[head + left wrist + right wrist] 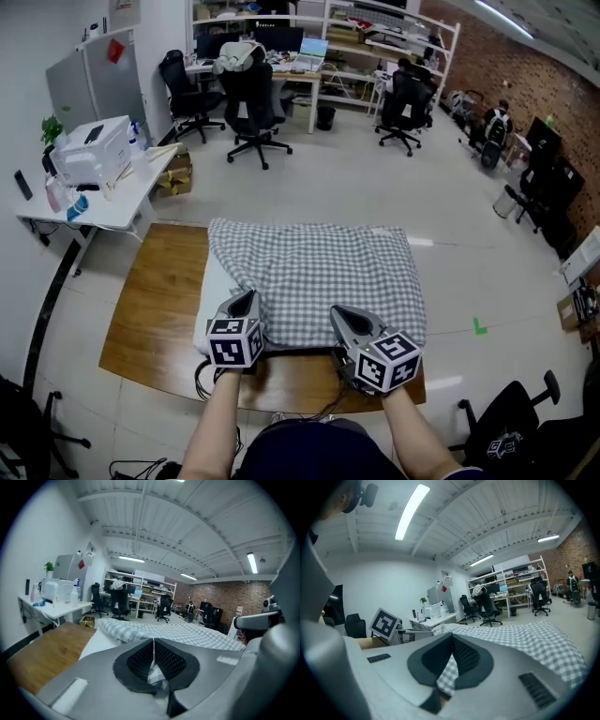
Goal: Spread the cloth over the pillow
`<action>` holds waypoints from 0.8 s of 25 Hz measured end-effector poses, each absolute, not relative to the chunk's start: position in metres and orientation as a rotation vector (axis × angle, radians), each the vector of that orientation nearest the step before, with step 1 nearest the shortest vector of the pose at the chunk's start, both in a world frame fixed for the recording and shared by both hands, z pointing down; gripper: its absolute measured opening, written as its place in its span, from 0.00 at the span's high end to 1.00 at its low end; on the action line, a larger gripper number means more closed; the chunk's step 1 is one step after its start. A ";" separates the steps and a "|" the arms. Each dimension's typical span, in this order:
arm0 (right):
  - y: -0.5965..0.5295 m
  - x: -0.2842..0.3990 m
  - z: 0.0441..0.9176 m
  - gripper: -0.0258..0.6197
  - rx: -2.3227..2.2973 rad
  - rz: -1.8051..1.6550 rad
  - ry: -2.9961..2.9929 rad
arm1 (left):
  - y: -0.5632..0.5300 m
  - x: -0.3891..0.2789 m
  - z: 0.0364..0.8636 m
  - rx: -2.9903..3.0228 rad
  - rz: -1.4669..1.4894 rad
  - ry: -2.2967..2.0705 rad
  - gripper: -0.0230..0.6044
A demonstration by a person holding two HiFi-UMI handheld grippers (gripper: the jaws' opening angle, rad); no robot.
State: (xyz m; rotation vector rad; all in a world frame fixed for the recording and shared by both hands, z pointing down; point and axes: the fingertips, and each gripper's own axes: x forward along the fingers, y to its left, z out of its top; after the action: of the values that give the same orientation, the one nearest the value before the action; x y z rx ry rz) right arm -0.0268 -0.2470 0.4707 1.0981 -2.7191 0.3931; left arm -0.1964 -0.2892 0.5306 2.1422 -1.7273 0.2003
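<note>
White pillow (214, 292) was almost wholly hidden under the grey-and-white checked cloth (319, 267). Only a pale strip of it showed along the left side, and how the cloth lay at the near edge could not be made out from the head view, since both grippers and their marker cubes stood in front of it. Left gripper (248, 300) was at the near left corner of the cloth. In its own view (153, 641) the jaws were closed together, with a small fold of checked fabric pinched low between the black pads. Right gripper (339, 315) was at the near edge further right. Its view (452, 640) likewise showed the jaws shut, with a strip of the same cloth clamped between them and hanging toward the camera. The person's forearms were cut off by the lower frame edge, and dark cables below the table's near edge were too small to trace. The cloth lay over the pillow with a loose ridge at the far left corner. Pillow and cloth rested on the brown wooden table top (155, 300), bare on its left half and covered on the right. The light tiled floor (375, 178) carried a small green mark (480, 326). A white desk (112, 202) with a white printer (94, 148) stood at the left, black office chairs (253, 103) and white shelving (375, 37) at the back, and a red brick wall (525, 80) on the right.
</note>
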 end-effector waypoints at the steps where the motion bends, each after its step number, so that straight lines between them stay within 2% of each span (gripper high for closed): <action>1: -0.248 -0.021 0.471 0.96 1.111 0.394 -2.712 | -0.296 -0.183 0.531 2.167 0.225 -1.709 0.96; 6: -0.248 0.010 0.470 0.96 1.177 0.403 -2.681 | -0.315 -0.129 0.567 2.191 0.400 -1.607 0.96; 9: -0.249 0.024 0.470 0.96 1.206 0.408 -2.668 | -0.314 -0.118 0.577 2.191 0.465 -1.619 0.92; 11: -0.251 0.030 0.473 0.96 1.210 0.419 -2.664 | -0.309 -0.114 0.569 2.220 0.420 -1.605 0.78; 12: -0.252 0.031 0.474 0.96 1.207 0.427 -2.665 | -0.306 -0.113 0.563 2.234 0.382 -1.599 0.75; 15: -0.253 0.024 0.478 0.96 1.176 0.442 -2.675 | -0.298 -0.125 0.538 2.246 0.253 -1.615 0.69; 20: -0.255 0.001 0.479 0.96 1.105 0.443 -2.697 | -0.293 -0.191 0.512 2.129 0.119 -1.809 0.68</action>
State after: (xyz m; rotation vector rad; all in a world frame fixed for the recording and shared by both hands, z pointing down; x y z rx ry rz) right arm 0.0010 -0.2548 0.4793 1.1052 -2.6973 0.4434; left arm -0.1911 -0.2929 0.5120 2.1291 -1.8095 0.1195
